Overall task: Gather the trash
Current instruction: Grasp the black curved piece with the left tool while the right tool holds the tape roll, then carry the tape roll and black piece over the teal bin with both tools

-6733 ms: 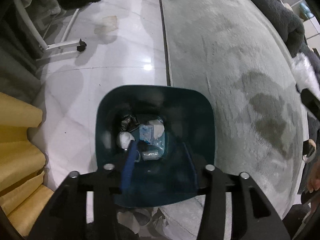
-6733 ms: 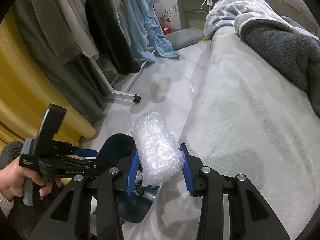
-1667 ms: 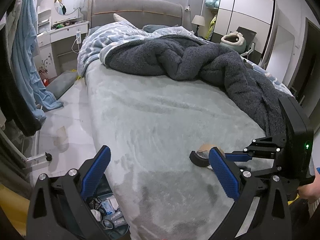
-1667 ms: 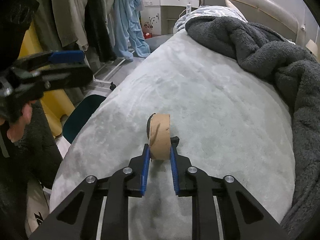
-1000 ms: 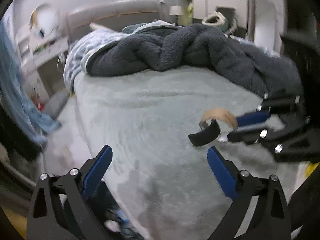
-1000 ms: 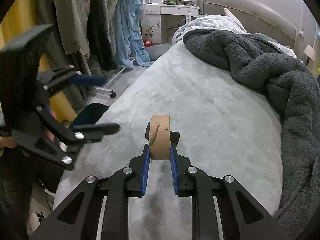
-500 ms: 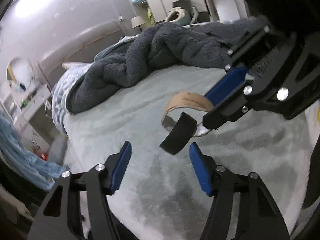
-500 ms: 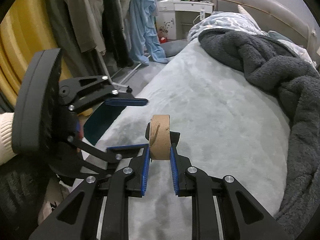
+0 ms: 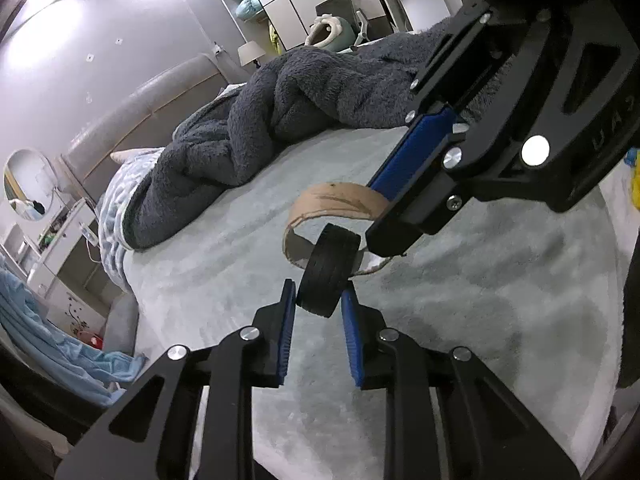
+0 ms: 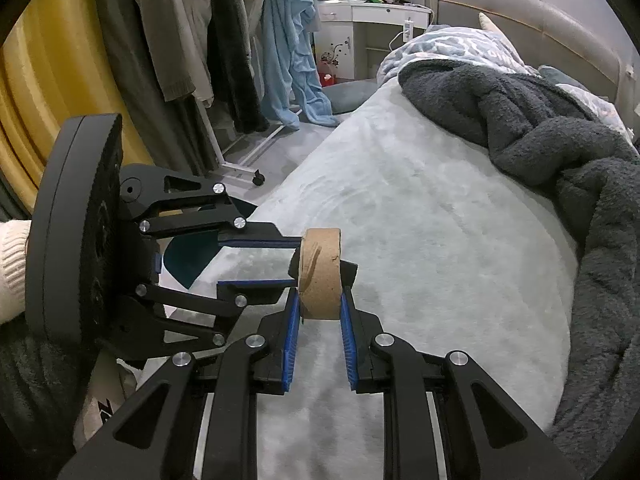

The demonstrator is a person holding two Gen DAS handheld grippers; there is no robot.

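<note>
In the right wrist view, a cream knitted sleeve [image 10: 12, 268] shows at the far left edge, behind the left gripper [image 10: 294, 260], which reaches in from the left at mid-height. Behind it, a dark teal bin [image 10: 188, 260] shows between its links, and clothes [image 10: 224, 40] hang across the upper left. At centre, the right gripper [image 10: 320, 312] is clamped on a brown cardboard tape ring [image 10: 321, 276], held on edge above the pale grey bedcover [image 10: 420, 220]. A dark grey fleece blanket [image 10: 560, 140] fills the upper right.

In the left wrist view, the left gripper [image 9: 318, 300] at lower centre is closing, its blue pads [image 9: 287, 332] pressing a black roll [image 9: 330, 268] that hangs in the brown ring [image 9: 340, 198]. The right gripper [image 9: 384, 216] comes in from the upper right, gripping that ring.
</note>
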